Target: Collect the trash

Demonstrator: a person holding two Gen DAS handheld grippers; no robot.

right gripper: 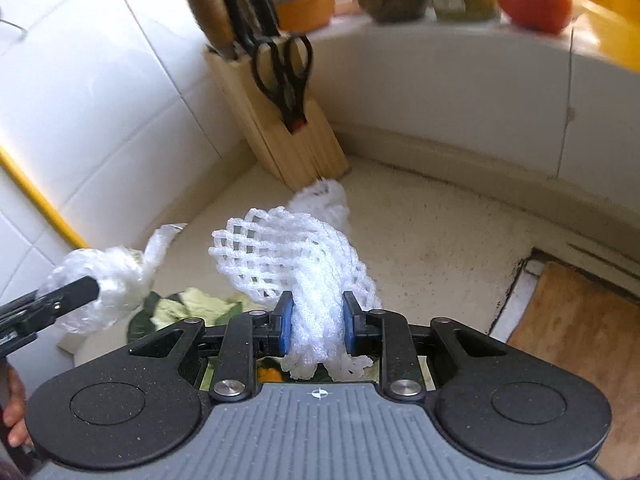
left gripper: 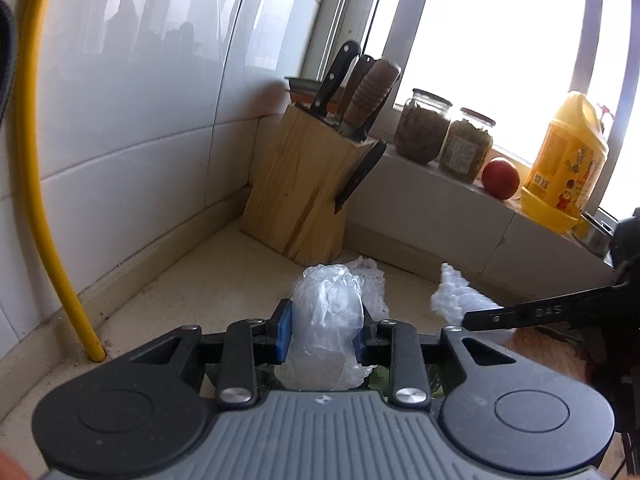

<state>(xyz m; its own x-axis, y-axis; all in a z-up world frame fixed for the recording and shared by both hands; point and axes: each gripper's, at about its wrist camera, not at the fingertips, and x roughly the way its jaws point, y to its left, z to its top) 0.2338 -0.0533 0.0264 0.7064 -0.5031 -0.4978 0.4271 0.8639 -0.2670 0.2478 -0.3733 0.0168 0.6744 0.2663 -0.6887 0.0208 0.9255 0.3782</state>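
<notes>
Crumpled plastic bag sits pinched between the left tongs above the tabletop — the right tongs clamp a white foam net. Another net lies near the knife block.

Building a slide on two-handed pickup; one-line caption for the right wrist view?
Right gripper clamps a white foam net above the countertop, left gripper holding crumpled plastic film alongside.
</notes>
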